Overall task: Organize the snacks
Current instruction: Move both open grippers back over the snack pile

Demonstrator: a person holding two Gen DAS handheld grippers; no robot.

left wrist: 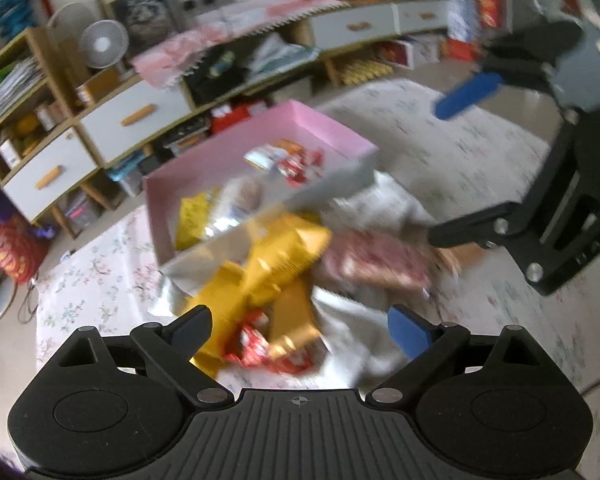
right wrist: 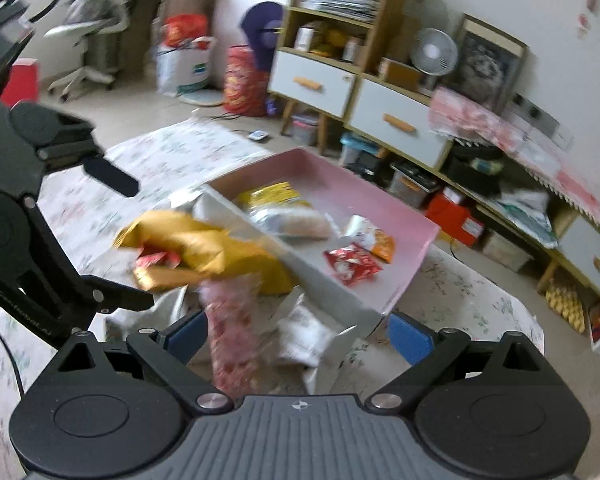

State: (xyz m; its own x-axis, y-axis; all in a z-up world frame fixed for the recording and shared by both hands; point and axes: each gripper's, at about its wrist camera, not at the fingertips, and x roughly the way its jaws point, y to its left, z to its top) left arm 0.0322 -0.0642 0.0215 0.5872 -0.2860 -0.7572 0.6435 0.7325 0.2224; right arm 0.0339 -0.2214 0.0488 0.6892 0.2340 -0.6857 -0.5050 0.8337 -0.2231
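Left claw (left wrist: 300, 330) agape above gold bag (left wrist: 276, 256), no contact.

My fingers (left wrist: 408, 334) are matt black plastic with blue pads. The gold packet (left wrist: 278, 264) looks like glossy crinkled foil; the pink box (right wrist: 340, 184) is smooth matt card. A floral cloth (left wrist: 100, 280) covers the surface.
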